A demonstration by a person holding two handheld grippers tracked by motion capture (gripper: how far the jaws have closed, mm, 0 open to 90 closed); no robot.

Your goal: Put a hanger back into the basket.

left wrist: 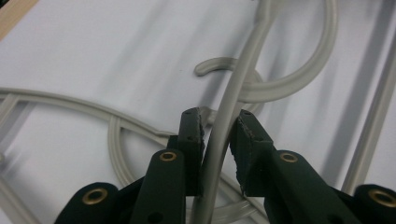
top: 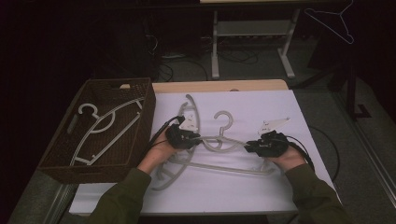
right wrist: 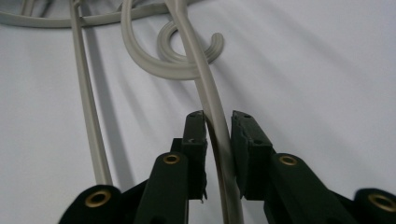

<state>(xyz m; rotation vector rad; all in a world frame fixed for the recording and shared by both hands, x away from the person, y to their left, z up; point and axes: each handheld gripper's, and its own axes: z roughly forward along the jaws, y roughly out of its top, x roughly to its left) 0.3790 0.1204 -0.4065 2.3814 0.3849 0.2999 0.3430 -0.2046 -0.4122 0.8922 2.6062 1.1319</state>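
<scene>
Two grippers, left (top: 195, 138) & right (top: 248, 144), each clamped on one hanger (top: 223, 140) shoulder; thin plastic, light, stiff-ish, prob slippery; hold near neck

Two pale grey plastic hangers on white tabletop. One hanger (top: 223, 140) has arm running between left gripper (left wrist: 219, 126) jaws and other arm between right gripper (right wrist: 218, 123) jaws. Second hanger (top: 180, 161) lies under it, beside left fingers.
</scene>
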